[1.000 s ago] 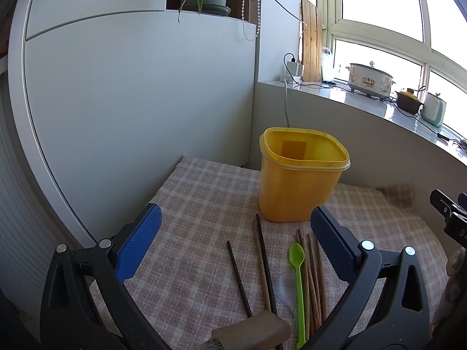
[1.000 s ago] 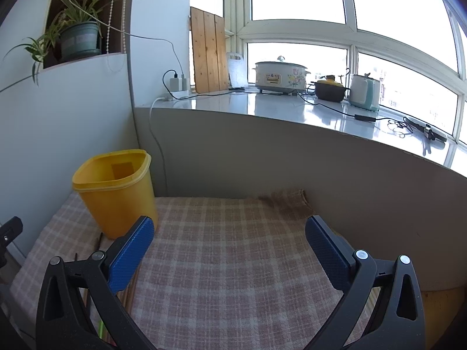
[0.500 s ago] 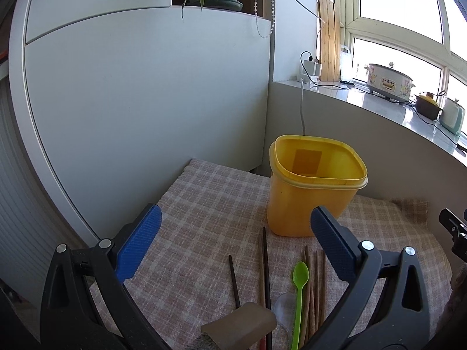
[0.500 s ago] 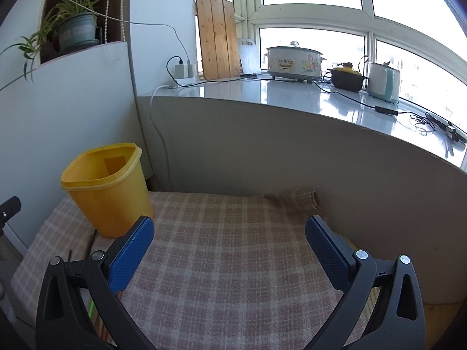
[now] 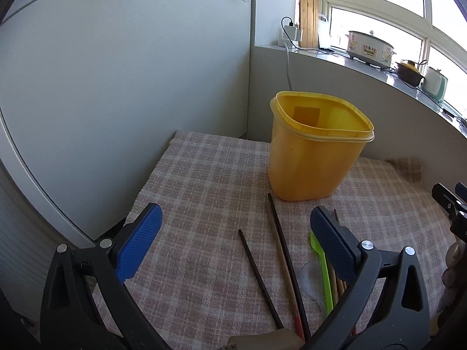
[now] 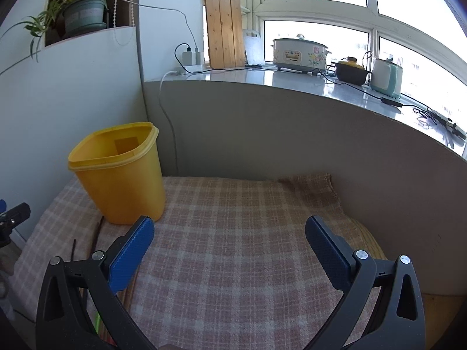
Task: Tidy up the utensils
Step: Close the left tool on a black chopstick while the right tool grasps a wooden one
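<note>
A yellow tub stands empty on the checked cloth; the right wrist view has the same yellow tub at its left. In front of it lie dark chopsticks, brown chopsticks, a green spoon and a clear spoon. My left gripper hovers open above them, holding nothing. My right gripper is open over bare cloth to the tub's right, also holding nothing. Its left finger hides most of the utensils.
A white cabinet panel closes off the left side and a grey wall under the windowsill the back. Cookers and cables sit on the sill. A potted plant stands above the cabinet.
Both grippers have come lower and closer to the cloth; the tub and the utensils look larger in the left wrist view. Both stay open.
</note>
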`<state>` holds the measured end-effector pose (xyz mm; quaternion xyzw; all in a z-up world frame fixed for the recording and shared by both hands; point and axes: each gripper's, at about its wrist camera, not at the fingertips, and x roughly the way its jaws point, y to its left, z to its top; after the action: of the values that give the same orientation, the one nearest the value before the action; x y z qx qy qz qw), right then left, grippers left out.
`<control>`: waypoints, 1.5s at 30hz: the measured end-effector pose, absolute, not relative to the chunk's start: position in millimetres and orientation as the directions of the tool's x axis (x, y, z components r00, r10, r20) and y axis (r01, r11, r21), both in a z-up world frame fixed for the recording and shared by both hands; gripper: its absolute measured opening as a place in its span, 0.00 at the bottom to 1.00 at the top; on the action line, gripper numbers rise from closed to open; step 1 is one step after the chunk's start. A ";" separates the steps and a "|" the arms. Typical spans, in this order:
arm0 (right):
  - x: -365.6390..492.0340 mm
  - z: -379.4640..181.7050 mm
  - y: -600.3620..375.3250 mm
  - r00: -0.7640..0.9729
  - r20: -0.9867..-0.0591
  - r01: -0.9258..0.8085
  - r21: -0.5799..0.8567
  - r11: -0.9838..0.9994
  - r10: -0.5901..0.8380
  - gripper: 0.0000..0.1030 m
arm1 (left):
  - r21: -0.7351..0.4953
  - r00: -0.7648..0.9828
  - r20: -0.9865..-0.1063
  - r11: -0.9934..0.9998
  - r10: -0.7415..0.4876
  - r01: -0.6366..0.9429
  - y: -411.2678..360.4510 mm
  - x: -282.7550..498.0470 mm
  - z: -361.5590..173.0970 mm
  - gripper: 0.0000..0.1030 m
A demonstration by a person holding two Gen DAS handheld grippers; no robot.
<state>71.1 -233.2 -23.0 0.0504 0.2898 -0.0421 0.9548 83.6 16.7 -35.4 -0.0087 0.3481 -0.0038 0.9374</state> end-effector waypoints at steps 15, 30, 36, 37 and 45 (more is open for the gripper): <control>88.1 -66.2 -187.6 0.609 -0.789 0.027 0.124 0.992 0.082 0.99 | -0.221 0.470 -0.834 0.956 -0.288 0.194 31.2 85.6 -92.4 0.54; 97.1 -96.3 -180.0 0.436 -0.872 -0.067 0.215 0.974 0.222 0.72 | -0.251 0.373 -0.881 0.956 -0.290 0.149 20.0 86.5 -105.9 0.39; 112.4 -101.3 -184.1 0.383 -0.880 -0.063 0.277 0.959 0.279 0.66 | -0.293 0.300 -0.902 0.950 -0.312 0.106 24.3 93.0 -122.2 0.31; 116.1 -104.0 -183.8 0.367 -0.883 -0.063 0.289 0.955 0.291 0.64 | -0.306 0.289 -0.902 0.947 -0.320 0.096 25.3 93.7 -124.8 0.30; 131.7 -110.0 -180.9 0.282 -0.880 -0.032 0.390 0.920 0.383 0.49 | -0.341 0.252 -0.905 0.938 -0.344 0.054 28.9 101.9 -131.9 0.27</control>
<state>131.7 -180.9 -110.0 0.1500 0.5844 0.1321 0.7865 101.9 28.9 -131.9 -0.1212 0.5982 -0.1270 0.7819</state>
